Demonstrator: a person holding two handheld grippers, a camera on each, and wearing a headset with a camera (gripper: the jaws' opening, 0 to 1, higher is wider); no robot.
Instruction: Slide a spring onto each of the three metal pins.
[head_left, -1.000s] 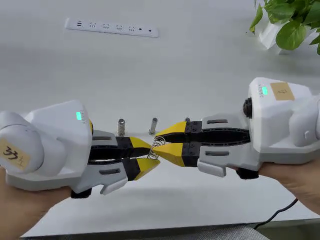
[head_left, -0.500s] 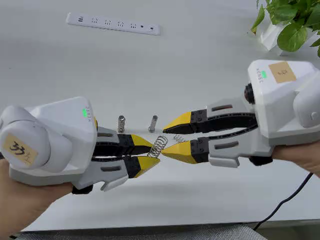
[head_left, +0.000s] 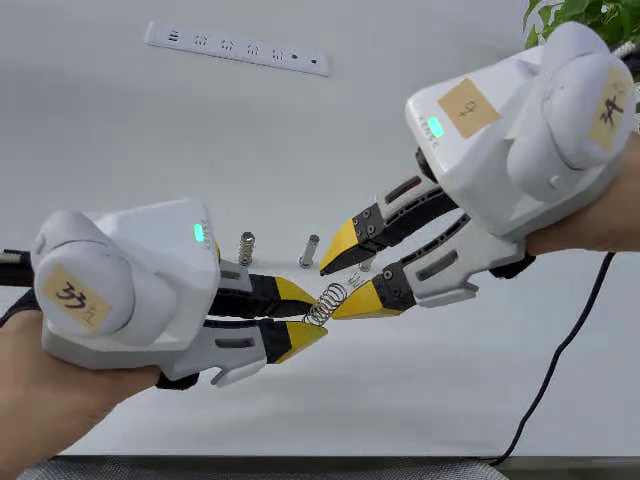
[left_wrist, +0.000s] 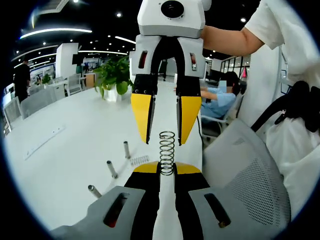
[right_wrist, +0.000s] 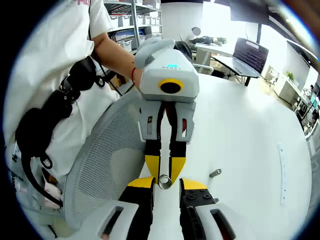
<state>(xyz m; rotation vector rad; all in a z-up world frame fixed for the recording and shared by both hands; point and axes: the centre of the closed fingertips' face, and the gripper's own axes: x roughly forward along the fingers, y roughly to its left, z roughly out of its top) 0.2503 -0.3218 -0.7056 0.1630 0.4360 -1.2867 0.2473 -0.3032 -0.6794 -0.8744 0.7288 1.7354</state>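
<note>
Progress looks near one third: the short grey metal pin (head_left: 245, 247) left of centre seems to wear a coil already, the bare pin (head_left: 309, 250) beside it not. From lower left the white-and-yellow left gripper (head_left: 315, 312), held level, pinches a thin steel coil spring (head_left: 326, 303). From upper right the right gripper (head_left: 332, 290) slants down, jaws wide around its free end.
</note>
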